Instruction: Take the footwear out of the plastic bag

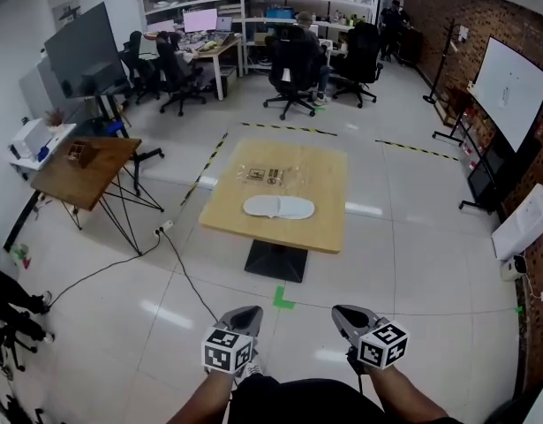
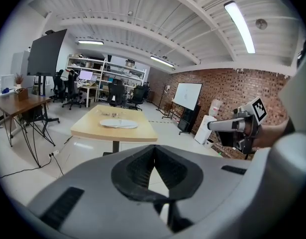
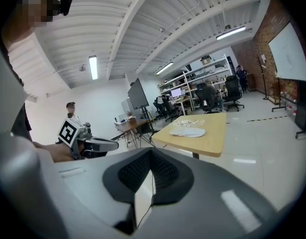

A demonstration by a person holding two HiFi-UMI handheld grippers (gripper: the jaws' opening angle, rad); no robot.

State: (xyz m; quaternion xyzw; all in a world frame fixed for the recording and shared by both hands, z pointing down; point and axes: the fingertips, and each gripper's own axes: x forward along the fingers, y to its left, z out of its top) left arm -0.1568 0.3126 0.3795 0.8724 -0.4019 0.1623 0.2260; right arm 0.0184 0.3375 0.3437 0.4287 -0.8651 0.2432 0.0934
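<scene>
A pair of white slippers lies flat on the wooden table, a few steps ahead of me. Just beyond them a clear plastic bag with small dark items rests on the tabletop. The slippers and the bag also show far off in both gripper views. My left gripper and right gripper hover side by side near my body, well short of the table. Both are shut with nothing between the jaws. Each one shows in the other's view: the right gripper and the left gripper.
A small wooden side table with a box stands at the left, and a cable runs across the floor toward it. Green tape marks the floor before the table. People sit on office chairs at the back. A whiteboard stands right.
</scene>
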